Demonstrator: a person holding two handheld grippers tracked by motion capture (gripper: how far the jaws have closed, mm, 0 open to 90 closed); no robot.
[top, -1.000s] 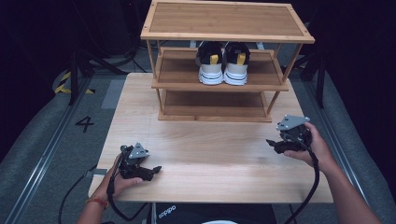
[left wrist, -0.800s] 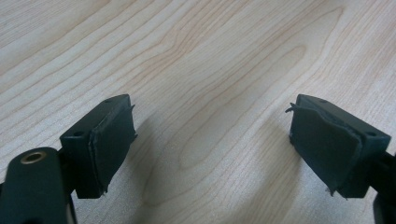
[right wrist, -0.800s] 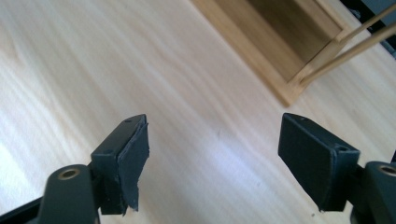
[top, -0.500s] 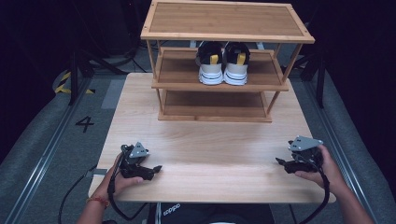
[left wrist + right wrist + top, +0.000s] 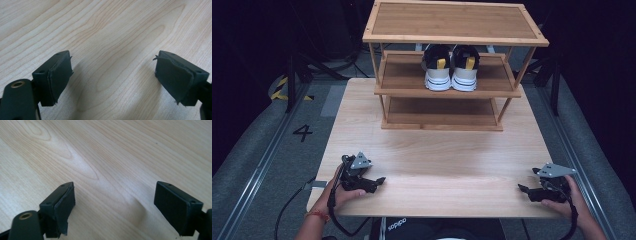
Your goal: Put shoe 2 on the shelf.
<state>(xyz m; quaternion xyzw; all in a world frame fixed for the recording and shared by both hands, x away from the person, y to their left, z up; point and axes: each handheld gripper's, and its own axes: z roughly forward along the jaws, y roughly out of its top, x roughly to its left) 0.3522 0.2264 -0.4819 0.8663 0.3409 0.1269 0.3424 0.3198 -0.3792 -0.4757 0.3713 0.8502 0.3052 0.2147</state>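
High view: the pair of black-and-white sneakers with yellow tabs (image 5: pixel 451 67) sits on the bamboo rack's (image 5: pixel 447 92) middle shelf. Left tool (image 5: pixel 377 183) gapes wide, empty; right tool's (image 5: pixel 523 190) jaws have just been opening, nothing between them. Both rest on the light wooden surface (image 5: pixel 437 155); the work looks finished.

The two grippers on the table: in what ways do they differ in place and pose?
The left gripper rests near the table's front left edge, the right gripper near its front right corner. The left gripper's jaws point to the picture's right, the right gripper's jaws to its left, so they face each other. The right gripper's jaws have just been opening. Both are open, with bare wood between the jaws.
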